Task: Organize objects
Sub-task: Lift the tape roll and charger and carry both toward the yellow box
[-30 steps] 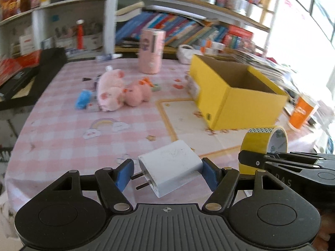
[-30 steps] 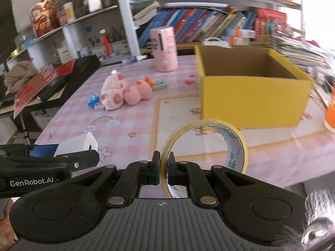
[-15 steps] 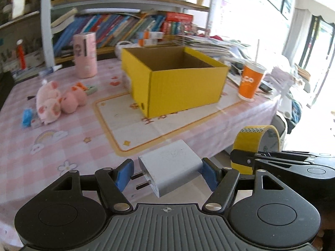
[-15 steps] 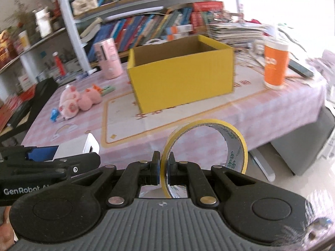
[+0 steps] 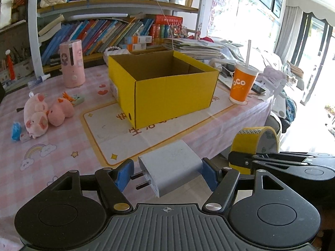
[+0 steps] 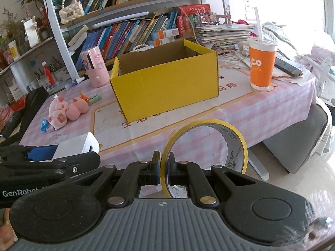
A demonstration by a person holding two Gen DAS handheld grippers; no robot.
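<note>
Left gripper (image 5: 166,172) tilts downward, blue pads clamped on a white charger (image 5: 170,168); right gripper (image 6: 164,170) sits just beside it, angled down too, jaws pinched tight on the wall of a tape roll (image 6: 209,144); both off the table's near edge.

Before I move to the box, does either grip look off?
The charger sits skewed in the left gripper, prongs against one pad. The right gripper pinches only the tape roll's thin wall. Nothing spilled.

Orange cup (image 5: 241,82) with straw on table; bookshelf (image 6: 134,27) behind.
</note>
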